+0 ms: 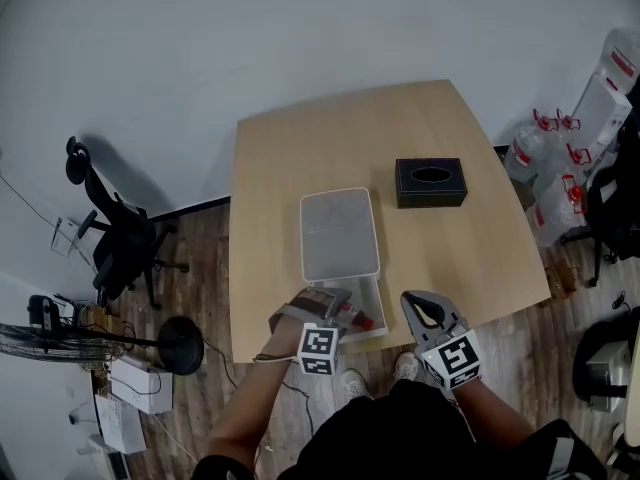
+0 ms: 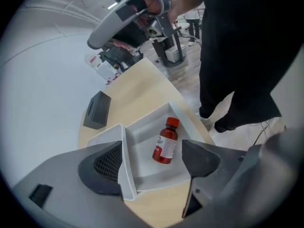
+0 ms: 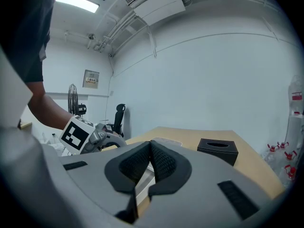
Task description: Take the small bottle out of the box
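Note:
A small red-brown bottle [image 2: 165,144] with a red cap and white label lies on its side in the open white box [image 2: 142,127] at the table's near edge. In the head view the bottle [image 1: 361,318] shows in the box [image 1: 372,293], just below the box's white lid [image 1: 340,233]. My left gripper [image 2: 154,159] hangs open above the box, one jaw on each side of the bottle and neither pad touching it. In the head view the left gripper [image 1: 318,306] sits over the box. To its right, my right gripper [image 1: 425,308] is shut and empty [image 3: 149,163].
A black tissue box [image 1: 431,182] stands on the wooden table [image 1: 300,148] behind and to the right of the lid. An office chair [image 1: 115,233] and a fan [image 1: 40,340] stand to the left, and water jugs [image 1: 550,168] to the right. The table's front edge is by the box.

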A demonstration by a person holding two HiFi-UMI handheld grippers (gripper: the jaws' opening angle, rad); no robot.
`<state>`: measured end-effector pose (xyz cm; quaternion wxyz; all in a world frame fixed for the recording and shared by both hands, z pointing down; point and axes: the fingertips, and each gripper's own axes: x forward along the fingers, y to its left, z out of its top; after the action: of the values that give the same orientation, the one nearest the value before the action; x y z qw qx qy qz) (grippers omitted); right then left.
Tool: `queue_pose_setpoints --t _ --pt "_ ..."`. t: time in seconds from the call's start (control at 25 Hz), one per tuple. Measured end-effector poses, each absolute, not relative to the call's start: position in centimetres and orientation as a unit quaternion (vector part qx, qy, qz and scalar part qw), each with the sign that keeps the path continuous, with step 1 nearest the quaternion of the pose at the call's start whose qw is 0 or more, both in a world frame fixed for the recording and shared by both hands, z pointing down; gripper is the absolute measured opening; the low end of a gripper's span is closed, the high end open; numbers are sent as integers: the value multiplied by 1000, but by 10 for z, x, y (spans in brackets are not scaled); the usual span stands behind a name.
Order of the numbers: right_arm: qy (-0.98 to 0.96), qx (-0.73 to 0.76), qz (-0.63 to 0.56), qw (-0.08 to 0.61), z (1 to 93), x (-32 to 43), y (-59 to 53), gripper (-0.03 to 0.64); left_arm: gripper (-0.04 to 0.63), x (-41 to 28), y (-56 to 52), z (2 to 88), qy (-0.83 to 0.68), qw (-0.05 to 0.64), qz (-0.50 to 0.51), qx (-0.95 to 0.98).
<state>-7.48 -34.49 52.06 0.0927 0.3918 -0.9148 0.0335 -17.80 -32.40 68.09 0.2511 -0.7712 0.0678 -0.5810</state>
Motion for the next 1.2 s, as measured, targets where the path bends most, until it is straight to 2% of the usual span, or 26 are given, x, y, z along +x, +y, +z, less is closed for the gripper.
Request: queue_pose_setpoints --t 0.12,0.52,0.8,1.04,1.2 --pt "-915 390 36 96 521 -69 -348 11 356 -177 -323 700 29 247 -602 -759" --pt "-916 385 45 104 531 -57 -352 11 275 -171 -321 735 -39 244 -627 -739" --pt "-916 384 47 109 533 -53 -359 11 262 -161 -315 750 -72 237 -634 -732" --pt "-915 387 49 106 535 -50 -364 11 215 -164 -312 755 -82 222 -636 -735" --pt "-915 385 54 111 538 -52 -365 11 212 -163 -312 754 -78 218 -632 -740"
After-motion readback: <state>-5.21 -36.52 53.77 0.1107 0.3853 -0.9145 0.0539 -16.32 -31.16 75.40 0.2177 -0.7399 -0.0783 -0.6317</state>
